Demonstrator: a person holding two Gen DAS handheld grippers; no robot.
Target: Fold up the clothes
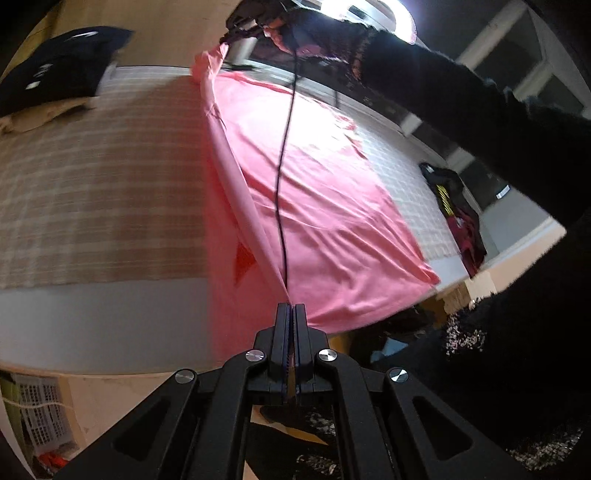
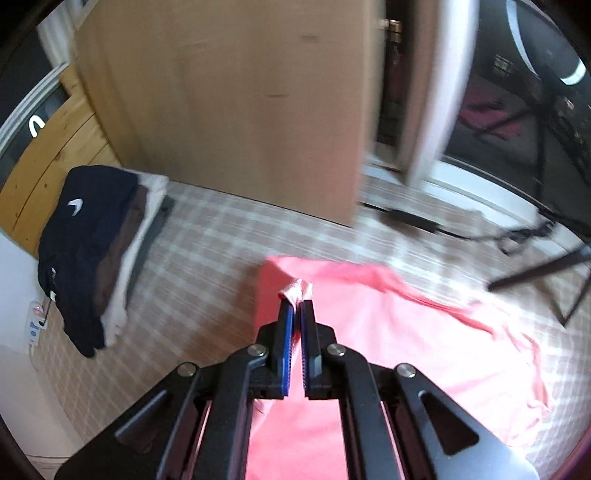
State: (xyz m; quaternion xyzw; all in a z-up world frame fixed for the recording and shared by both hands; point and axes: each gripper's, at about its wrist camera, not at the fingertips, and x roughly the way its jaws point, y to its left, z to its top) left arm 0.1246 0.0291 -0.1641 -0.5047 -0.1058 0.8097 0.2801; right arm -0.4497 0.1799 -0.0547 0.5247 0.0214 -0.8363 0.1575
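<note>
Left gripper [image 1: 294, 306] is clamped on the near edge of the pink shirt [image 1: 317, 206], its jaws pressed together with only a thin fold of cloth between them. From there the edge runs up as a raised, taut ridge to the far corner, where the right gripper [image 2: 298, 301] is also closed on a small bunch of the same cloth — in the left view a hand [image 1: 295, 33] carries it above the bed [image 1: 92, 166]. To the right of this ridge the rest of the shirt lies flat on the checked cover, with soft wrinkles and one sleeve spread toward the bed's side. I judge the shirt light and very soft: it sags, it folds where it wants, and it has no stiffness to keep a line by itself. It does not look slippery, so a thin pinch should hold. Good places to hold are the hem corner and the shoulder seam — the two ends of one side. A folded stack [image 2: 96, 251] sits well apart, at the bed's far left.
</note>
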